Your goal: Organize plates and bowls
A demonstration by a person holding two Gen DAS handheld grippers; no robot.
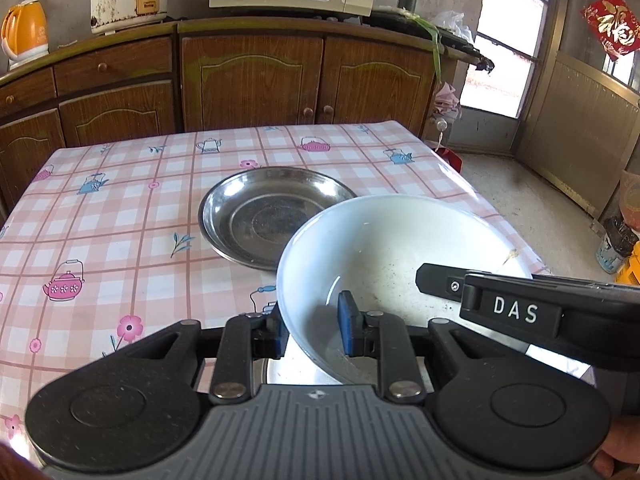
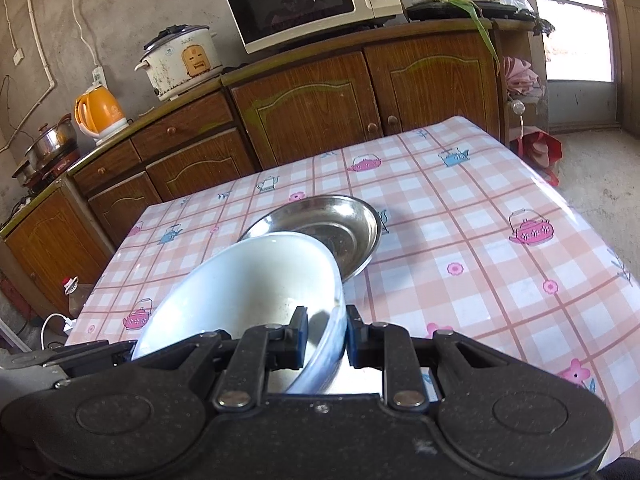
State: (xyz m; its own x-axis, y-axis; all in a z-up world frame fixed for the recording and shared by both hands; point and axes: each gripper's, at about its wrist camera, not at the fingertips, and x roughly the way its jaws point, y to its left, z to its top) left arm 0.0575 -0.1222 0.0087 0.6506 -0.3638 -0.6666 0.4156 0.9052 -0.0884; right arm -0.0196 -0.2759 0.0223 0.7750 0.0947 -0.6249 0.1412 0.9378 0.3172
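White bowl (image 1: 384, 256) held above the near part of the desk (image 1: 120, 216), its rim clamped from two sides: left gripper (image 1: 312, 330) with jaws narrow on the near-left rim, one blue pad inside and one outside; right gripper (image 2: 326, 338) gripping the opposite rim the same way, jaws narrow. Bowl tilted in both views, speckled with dark flecks inside. Underside hidden by the gripper bodies; a pale, shiny patch glimpsed beneath the bowl between the linkages, too cut off to identify. Steel plate (image 1: 276, 216) resting on the checked cloth just beyond the bowl, its near edge covered by the bowl's far rim; touching or apart, impossible to tell. Right gripper reaching in from the right edge of the left wrist view, lettered "DAS", most of its body out of frame. Both grippers pitched downward toward the desk. A sliver of a hand (image 1: 618, 454) at the lower right corner, mostly cropped. Microwave (image 2: 312, 2) on the cabinet behind, top cut off in the left view.
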